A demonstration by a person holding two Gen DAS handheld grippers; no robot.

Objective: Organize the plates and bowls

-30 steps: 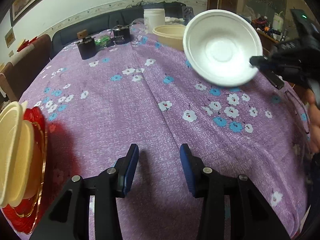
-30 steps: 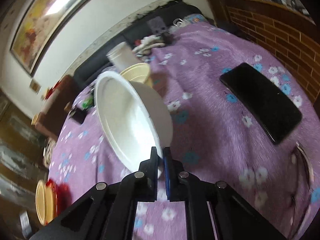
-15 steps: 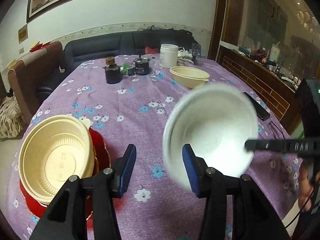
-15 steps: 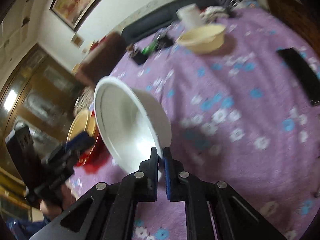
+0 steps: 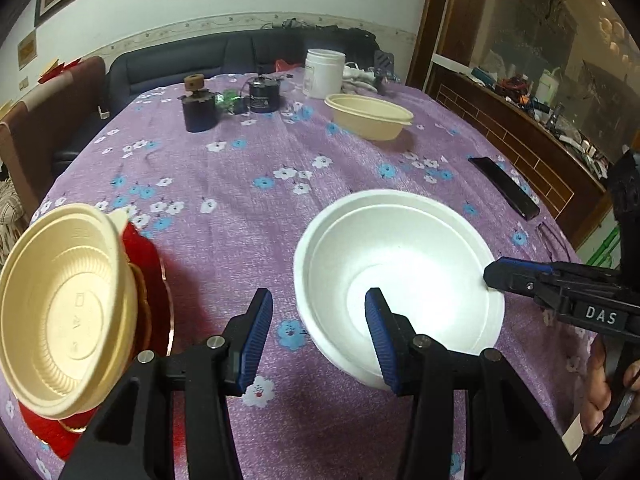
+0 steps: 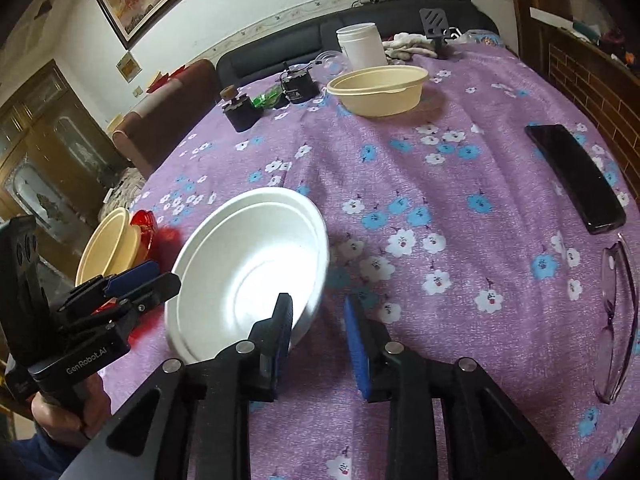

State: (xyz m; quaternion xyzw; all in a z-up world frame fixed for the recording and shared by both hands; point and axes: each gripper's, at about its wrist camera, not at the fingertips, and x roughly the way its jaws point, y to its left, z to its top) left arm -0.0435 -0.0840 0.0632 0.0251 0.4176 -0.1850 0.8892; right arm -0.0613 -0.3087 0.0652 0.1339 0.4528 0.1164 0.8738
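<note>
A white foam bowl (image 5: 400,280) (image 6: 248,272) rests slightly tilted on the purple flowered tablecloth (image 5: 240,184). My right gripper (image 6: 318,336) is at the bowl's near rim. Its jaws are opening: the rim still lies between the pads, but they no longer press on it. In the left wrist view the right gripper (image 5: 493,275) reaches the bowl's right rim. My left gripper (image 5: 318,332) is open and holds nothing, hovering over the bowl's left side. Stacked cream bowls (image 5: 60,320) (image 6: 108,244) lean on a red plate (image 5: 154,268) at the left edge.
Another cream bowl (image 5: 368,118) (image 6: 380,92) stands at the far side. Behind it are a white jar (image 5: 324,72) and two dark jars (image 5: 198,110). A black phone (image 6: 576,180) and clear glasses (image 6: 616,320) lie at the right.
The right gripper swung the white bowl from high at the far right down to the near middle of the table. Its jaws then parted from the rim. The left gripper rose a little.
</note>
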